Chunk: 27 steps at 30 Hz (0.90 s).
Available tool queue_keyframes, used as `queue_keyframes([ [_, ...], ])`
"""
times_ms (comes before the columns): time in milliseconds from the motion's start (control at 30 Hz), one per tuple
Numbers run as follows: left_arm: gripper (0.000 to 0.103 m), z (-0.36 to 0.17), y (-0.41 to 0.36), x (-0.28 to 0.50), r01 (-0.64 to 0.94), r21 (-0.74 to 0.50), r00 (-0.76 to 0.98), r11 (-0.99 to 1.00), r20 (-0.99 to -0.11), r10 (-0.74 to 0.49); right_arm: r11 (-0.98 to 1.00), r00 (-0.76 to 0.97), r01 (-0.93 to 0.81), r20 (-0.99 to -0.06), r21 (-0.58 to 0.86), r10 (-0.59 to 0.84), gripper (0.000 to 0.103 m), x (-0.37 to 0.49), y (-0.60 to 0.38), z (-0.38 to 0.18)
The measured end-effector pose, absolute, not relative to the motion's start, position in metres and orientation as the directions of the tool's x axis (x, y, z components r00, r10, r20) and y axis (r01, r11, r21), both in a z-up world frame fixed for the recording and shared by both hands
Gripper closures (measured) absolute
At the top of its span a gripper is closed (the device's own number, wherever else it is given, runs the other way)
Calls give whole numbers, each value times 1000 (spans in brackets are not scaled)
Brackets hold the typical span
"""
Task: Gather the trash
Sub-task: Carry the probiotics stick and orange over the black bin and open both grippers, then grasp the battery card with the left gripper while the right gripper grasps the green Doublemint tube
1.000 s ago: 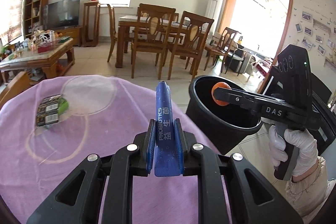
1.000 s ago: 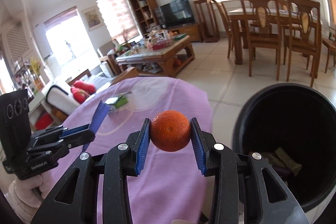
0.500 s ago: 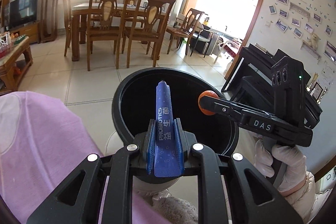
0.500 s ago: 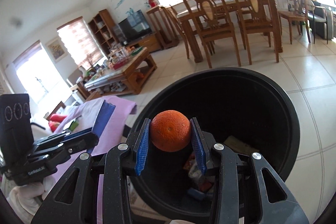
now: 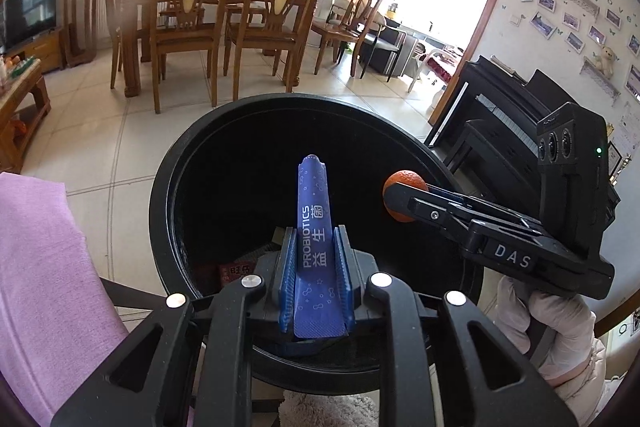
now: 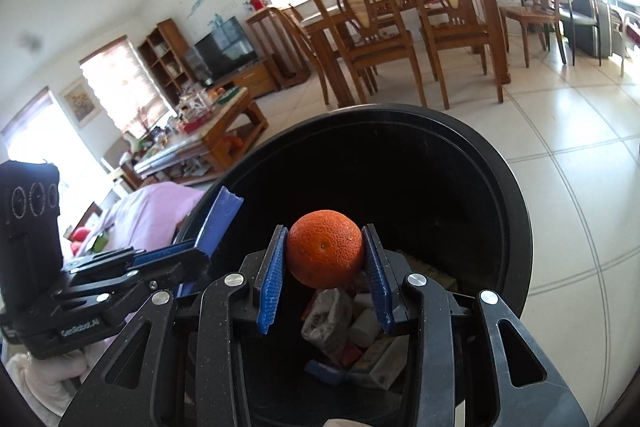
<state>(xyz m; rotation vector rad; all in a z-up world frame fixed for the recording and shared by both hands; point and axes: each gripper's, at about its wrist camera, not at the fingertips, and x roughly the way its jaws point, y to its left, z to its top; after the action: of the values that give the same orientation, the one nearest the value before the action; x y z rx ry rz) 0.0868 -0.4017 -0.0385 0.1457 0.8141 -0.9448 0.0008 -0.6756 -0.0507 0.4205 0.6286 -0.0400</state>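
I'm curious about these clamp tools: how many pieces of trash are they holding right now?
2. The left gripper pinches a blue probiotics sachet; the right gripper grips an orange. Both hang above the black bin.

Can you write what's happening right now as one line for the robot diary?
left gripper: shut on blue probiotics sachet | right gripper: shut on orange | both over black bin | nothing dropped yet

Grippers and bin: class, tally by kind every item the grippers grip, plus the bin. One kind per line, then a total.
Orange: 1, in the right gripper
Blue sachet: 1, in the left gripper
Black bin: 1
Total: 3
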Motion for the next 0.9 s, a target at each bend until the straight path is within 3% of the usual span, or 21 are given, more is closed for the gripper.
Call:
queue_keyframes([
  [167,82,-37,-401,83,767,-222,316,602,-686,-655,917,805,167,-587,363,85,65,4,-673,-51],
  [233,72,-36,-400,82,763,-225,314,606,-690,-652,916,806,169,-587,363,84,63,0,-670,-49],
  [300,43,-31,-402,81,760,-217,335,613,-678,-655,917,809,171,-582,361,79,55,1,-667,-45],
  [333,40,-28,-399,79,761,-206,353,615,-664,-659,917,811,170,-580,360,77,53,1,-666,-44],
  [467,40,-22,-395,73,769,-189,369,611,-650,-665,920,817,167,-572,354,72,50,-2,-660,-39],
  [533,37,-18,-389,70,767,-189,374,613,-645,-666,922,824,157,-561,353,75,44,-2,-655,-35],
  [567,31,-15,-385,68,763,-183,384,619,-642,-663,924,827,151,-558,351,76,41,-3,-651,-34],
  [667,30,-8,-365,63,745,-168,426,645,-624,-655,929,831,130,-549,348,89,33,-3,-639,-28],
  [800,29,0,-331,64,707,-174,468,685,-612,-638,939,826,91,-551,332,115,32,5,-614,-21],
  [900,21,6,-301,65,667,-166,519,727,-596,-613,945,820,51,-554,322,145,29,14,-589,-15],
])
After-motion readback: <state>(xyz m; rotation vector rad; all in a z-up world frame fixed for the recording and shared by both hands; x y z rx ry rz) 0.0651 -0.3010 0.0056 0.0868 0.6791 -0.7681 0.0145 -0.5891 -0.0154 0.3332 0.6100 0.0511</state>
